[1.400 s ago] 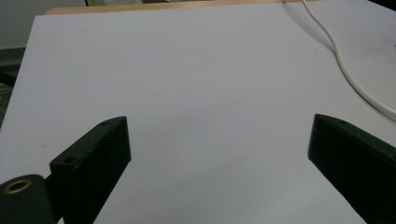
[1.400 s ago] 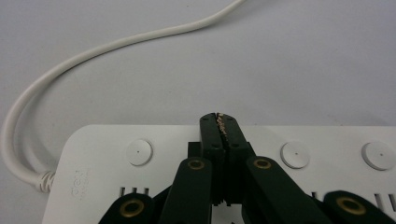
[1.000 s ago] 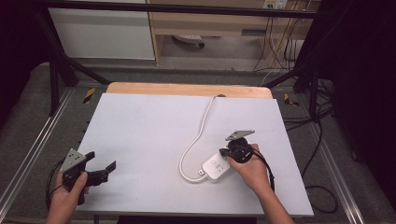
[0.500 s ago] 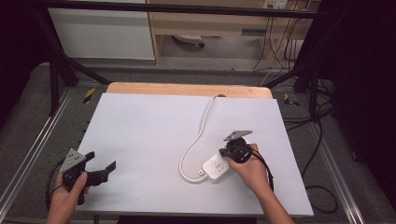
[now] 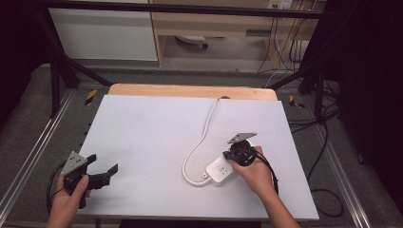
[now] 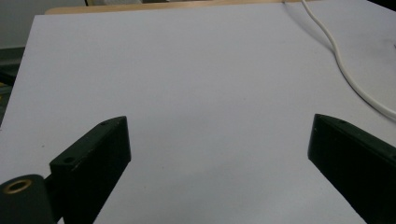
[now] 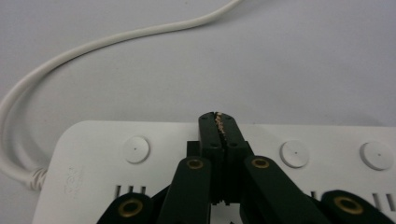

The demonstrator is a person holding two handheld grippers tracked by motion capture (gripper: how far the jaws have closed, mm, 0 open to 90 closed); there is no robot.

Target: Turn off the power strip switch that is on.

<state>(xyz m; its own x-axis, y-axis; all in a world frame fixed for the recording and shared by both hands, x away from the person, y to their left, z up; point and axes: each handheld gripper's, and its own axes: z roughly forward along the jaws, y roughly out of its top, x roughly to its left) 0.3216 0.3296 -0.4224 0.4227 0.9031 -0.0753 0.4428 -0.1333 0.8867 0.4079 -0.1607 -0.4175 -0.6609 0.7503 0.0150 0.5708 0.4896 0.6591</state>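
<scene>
- Right tool [image 7: 218, 122] first: its two black jaws are pressed flat together, nothing between them, tips pointing down over the top face of the white power strip [image 7: 93, 158].
- In the right gripper view the closed tips sit between two round white buttons [image 7: 136, 149] on that strip; whether they actually touch the plastic, I cannot tell.
- From the high view, the right tool [image 5: 236, 156] is over the far end of the power strip [image 5: 219, 170], with the person's right hand [image 5: 258, 174] wrapped around the tool body.
- The strip lies flat on the white counter [image 5: 157, 137], right of centre and toward the near edge, angled a little.
- Its white cord [image 5: 202, 142] loops out from the strip's left end, curves round and runs away to the far edge of the counter.
- Over to the left tool [image 5: 103, 173]: jaws spread wide, holding nothing, near the counter's near-left corner in the left hand [image 5: 71, 199].
- The left gripper view shows bare counter between those spread jaws, with the cord [image 6: 348, 70] passing at the upper right.
</scene>
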